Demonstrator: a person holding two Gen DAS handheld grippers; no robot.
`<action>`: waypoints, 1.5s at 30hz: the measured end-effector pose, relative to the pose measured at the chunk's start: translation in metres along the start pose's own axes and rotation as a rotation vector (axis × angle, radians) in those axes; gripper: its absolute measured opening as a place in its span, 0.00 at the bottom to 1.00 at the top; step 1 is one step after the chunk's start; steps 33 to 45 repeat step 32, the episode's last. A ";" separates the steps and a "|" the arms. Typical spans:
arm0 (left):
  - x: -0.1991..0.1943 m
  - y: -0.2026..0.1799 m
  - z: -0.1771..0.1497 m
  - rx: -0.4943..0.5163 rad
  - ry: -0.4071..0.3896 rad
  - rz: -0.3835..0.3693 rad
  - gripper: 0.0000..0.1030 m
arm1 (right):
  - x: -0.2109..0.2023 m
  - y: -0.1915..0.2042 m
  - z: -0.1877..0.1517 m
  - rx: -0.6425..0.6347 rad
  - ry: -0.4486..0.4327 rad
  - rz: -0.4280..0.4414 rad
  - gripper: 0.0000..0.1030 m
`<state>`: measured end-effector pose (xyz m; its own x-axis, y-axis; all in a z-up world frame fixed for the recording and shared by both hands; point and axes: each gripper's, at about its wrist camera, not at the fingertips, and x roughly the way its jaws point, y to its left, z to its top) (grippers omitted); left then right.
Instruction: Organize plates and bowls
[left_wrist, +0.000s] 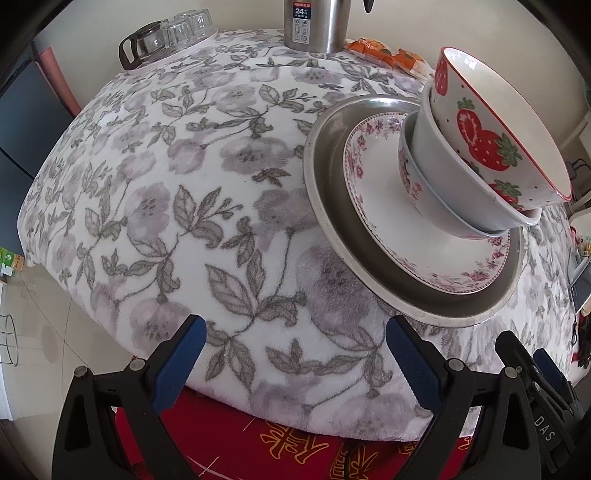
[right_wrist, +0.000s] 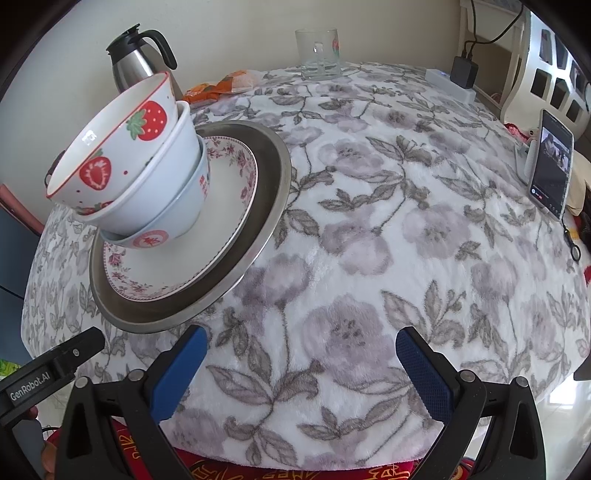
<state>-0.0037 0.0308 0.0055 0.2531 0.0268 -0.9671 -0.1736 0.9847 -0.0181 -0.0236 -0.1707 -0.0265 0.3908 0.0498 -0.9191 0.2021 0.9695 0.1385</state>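
Observation:
A stack stands on the floral tablecloth: a steel plate (left_wrist: 332, 236) (right_wrist: 266, 192) at the bottom, a white plate with a pink flower rim (left_wrist: 388, 229) (right_wrist: 225, 206) on it, then three nested bowls. The top bowl is a strawberry bowl (left_wrist: 491, 147) (right_wrist: 122, 147), inside a plain white bowl (left_wrist: 443, 170) (right_wrist: 159, 184), inside a bluish bowl with red marks (left_wrist: 410, 173) (right_wrist: 166, 229). My left gripper (left_wrist: 295, 332) is open, near the table's front edge, left of the stack. My right gripper (right_wrist: 301, 343) is open, right of the stack. Both hold nothing.
A steel thermos (left_wrist: 316, 24) (right_wrist: 136, 55), orange snack packets (left_wrist: 369, 48) (right_wrist: 221, 86) and a tray of glassware (left_wrist: 170, 35) stand at the back. A glass mug (right_wrist: 319, 55), a charger (right_wrist: 463, 72) and a propped phone (right_wrist: 552, 162) are on the right side.

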 end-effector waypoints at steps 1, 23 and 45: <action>0.001 0.000 0.000 -0.002 -0.001 -0.001 0.95 | 0.000 0.000 0.000 0.000 0.000 0.000 1.00; -0.002 -0.002 0.001 0.005 -0.010 -0.014 0.95 | 0.000 0.001 -0.001 -0.011 0.003 -0.001 1.00; -0.009 -0.002 0.001 0.010 -0.039 -0.013 0.95 | 0.001 0.003 0.000 -0.012 0.006 -0.001 1.00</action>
